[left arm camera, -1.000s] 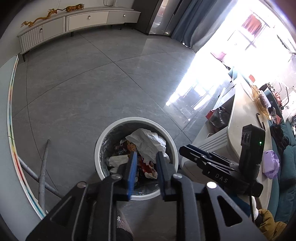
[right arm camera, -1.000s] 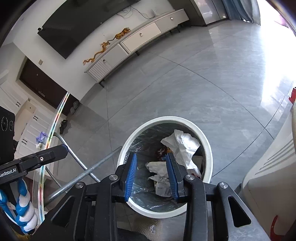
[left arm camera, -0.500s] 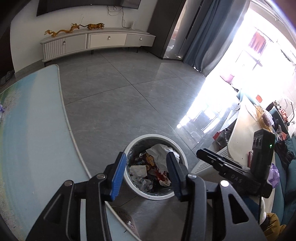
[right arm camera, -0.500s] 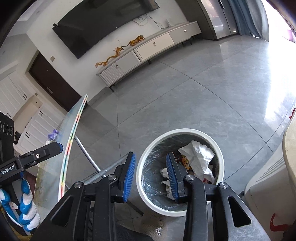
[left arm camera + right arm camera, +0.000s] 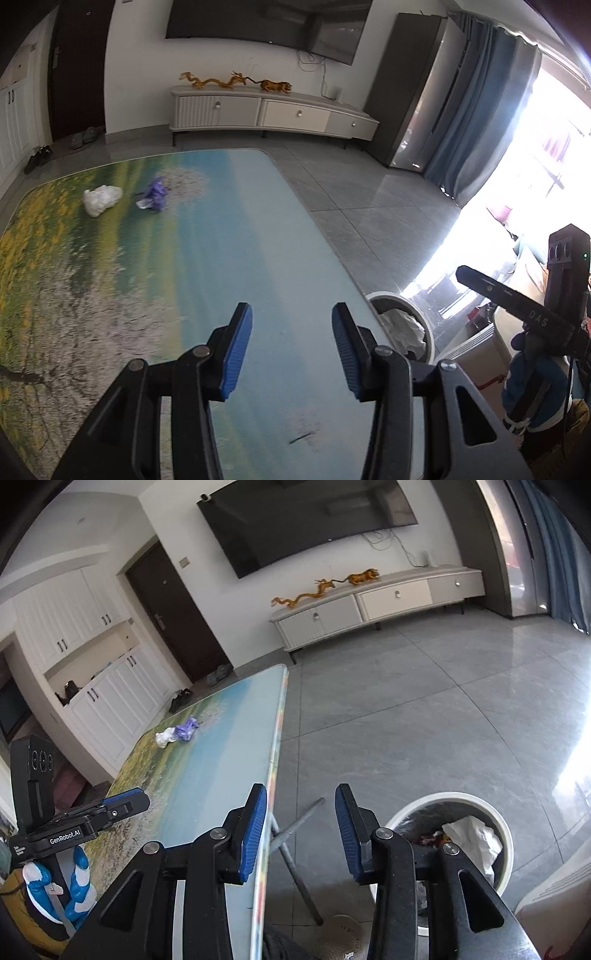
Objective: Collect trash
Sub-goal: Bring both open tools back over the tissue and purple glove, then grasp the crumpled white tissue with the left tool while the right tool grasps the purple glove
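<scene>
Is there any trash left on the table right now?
Yes, a crumpled white wad and a purple wrapper lie side by side at the far end of the table.

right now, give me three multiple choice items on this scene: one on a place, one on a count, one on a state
1. Where is the trash bin?
A. on the table
B. on the floor beside the table
C. on the TV cabinet

2. How many pieces of trash lie on the table?
A. two
B. four
C. none

3. What is the left tool doing?
A. clamping white paper
B. shut on nothing
C. open, holding nothing

Answers: 1 B, the bin stands on grey tiles next to the table edge. 2 A, only a white crumpled wad and a purple wrapper lie there. 3 C, bare tabletop shows between its blue pads.
</scene>
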The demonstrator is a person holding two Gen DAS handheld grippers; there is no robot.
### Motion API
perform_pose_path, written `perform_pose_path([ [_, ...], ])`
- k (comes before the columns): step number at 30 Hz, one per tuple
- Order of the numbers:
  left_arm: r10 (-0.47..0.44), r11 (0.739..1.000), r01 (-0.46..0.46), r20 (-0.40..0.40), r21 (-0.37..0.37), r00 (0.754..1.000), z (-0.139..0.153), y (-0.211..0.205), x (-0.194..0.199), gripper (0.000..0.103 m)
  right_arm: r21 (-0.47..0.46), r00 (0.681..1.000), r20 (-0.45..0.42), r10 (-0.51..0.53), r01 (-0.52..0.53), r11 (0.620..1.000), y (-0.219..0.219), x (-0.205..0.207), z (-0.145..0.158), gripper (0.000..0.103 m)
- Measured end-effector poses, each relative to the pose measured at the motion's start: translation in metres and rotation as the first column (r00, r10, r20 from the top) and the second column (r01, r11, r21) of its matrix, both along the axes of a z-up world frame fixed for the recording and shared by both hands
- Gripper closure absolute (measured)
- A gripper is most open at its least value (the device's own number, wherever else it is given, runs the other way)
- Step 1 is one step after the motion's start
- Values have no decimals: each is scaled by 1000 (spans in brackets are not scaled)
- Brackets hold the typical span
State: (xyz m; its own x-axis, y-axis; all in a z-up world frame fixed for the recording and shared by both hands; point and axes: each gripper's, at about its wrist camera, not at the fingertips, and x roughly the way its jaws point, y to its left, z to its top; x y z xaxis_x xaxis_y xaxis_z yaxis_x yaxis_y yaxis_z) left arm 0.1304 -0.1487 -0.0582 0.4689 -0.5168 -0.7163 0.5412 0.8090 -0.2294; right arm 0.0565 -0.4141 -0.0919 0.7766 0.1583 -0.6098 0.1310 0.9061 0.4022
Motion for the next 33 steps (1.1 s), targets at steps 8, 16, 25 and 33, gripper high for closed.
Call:
perform_pose_path([
  [8,157,987,-157,-20,23,987,-5,100,49,60,-64,986,9,167,-166,984,70,61,21,60],
  [16,248,969,-247,-46,26,968,-11,141,135,58,-95,947,-8,322,-321,942,130,155,15,57],
  [25,239,969,-235,-42,76,970,-35,114,231,55,-32,923,-28,384,-384,923,165,259,-18,55],
  [33,228,965,-220,-34,144,973,-64,94,268,56,-21,911,-88,404,-407,913,186,306,-50,55],
])
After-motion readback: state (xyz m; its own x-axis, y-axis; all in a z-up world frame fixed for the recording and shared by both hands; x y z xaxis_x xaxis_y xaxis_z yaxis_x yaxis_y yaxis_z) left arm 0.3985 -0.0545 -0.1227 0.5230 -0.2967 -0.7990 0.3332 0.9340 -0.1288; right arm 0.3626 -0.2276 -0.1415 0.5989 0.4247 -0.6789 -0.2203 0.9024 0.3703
